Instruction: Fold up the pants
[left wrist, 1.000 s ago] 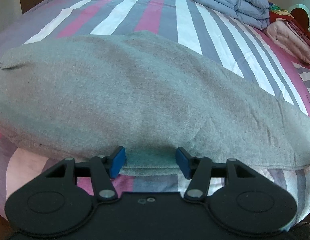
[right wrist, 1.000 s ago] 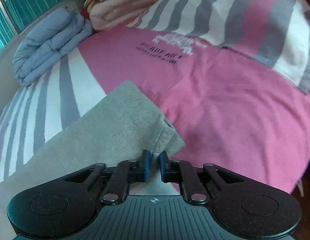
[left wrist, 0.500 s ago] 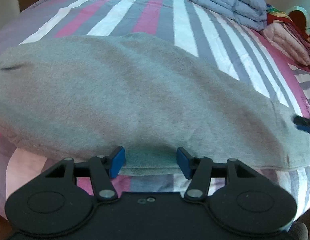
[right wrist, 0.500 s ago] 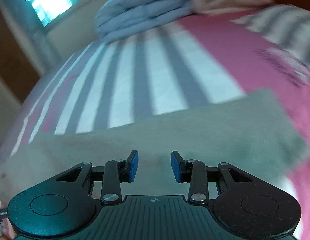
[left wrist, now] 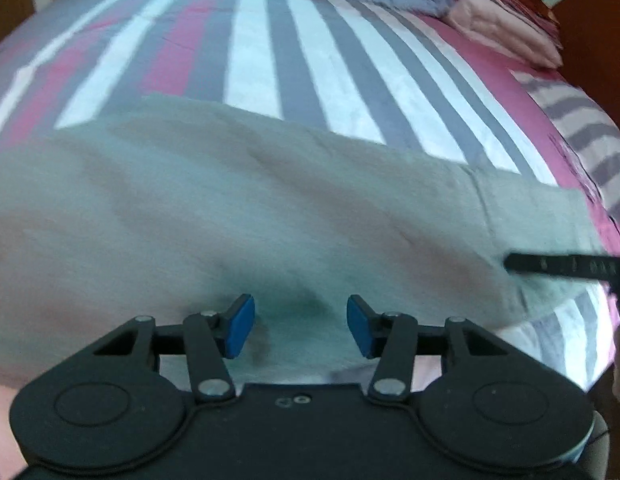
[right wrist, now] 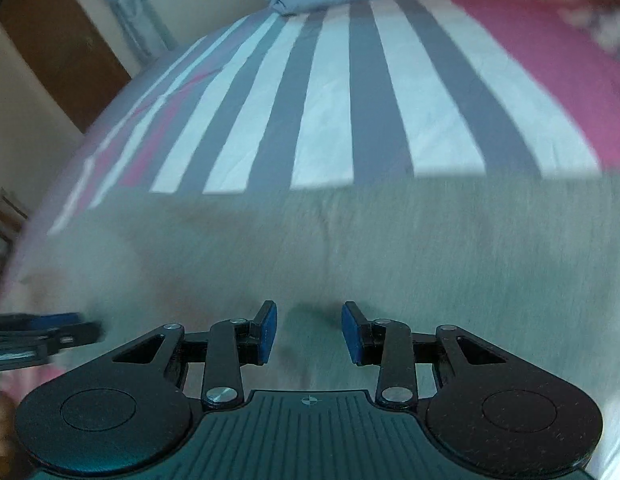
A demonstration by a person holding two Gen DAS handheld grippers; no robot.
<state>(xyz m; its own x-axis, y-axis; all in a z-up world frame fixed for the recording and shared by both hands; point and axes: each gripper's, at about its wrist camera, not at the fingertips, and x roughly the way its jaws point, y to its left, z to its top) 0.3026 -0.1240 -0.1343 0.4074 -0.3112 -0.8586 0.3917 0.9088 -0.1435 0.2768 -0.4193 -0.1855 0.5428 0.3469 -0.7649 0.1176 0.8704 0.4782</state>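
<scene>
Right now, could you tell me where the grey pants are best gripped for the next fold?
Probably the near long edge of the grey pants, approached from the bedside: they lie flat lengthwise, and that edge sits just under both tongs.

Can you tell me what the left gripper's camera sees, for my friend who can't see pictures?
Grey pants lie spread across a striped bed. The left gripper hovers at their near edge, its blue-tipped jaws closing with nothing pinched yet. The right gripper pokes in from the right.
</scene>
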